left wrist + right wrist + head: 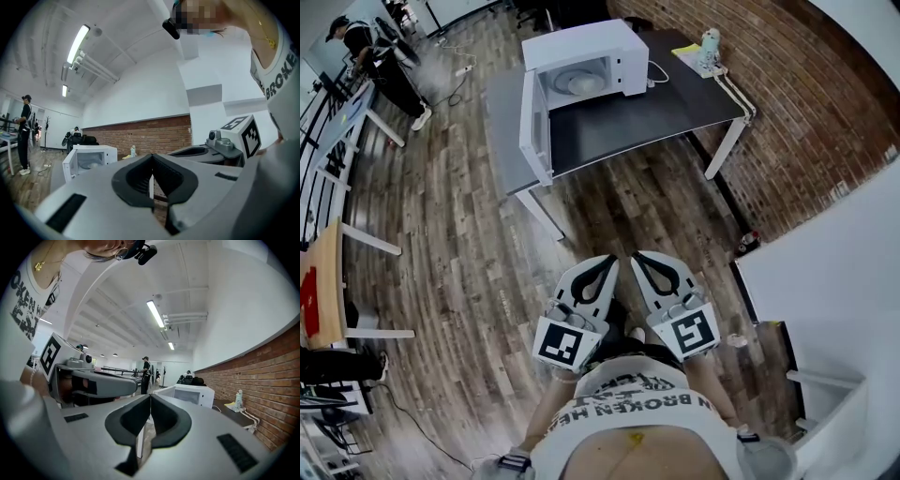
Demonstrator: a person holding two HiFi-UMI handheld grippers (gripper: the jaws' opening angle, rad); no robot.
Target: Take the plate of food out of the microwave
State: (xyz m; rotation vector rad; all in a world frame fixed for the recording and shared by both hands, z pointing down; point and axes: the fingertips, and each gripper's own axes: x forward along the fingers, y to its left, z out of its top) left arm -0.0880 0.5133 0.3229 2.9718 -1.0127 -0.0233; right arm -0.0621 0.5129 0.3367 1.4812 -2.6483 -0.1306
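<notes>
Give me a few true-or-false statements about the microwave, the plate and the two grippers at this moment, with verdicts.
1. The door of the microwave stands open. True.
2. The plate lies out on the table. False: it sits inside the microwave.
3. The left gripper and the right gripper both have their jaws together with nothing between them. True.
4. The left gripper reaches into the microwave. False: both grippers are held close to the person's body, well away from the table.
5. The table stands beside a brick wall. True.
</notes>
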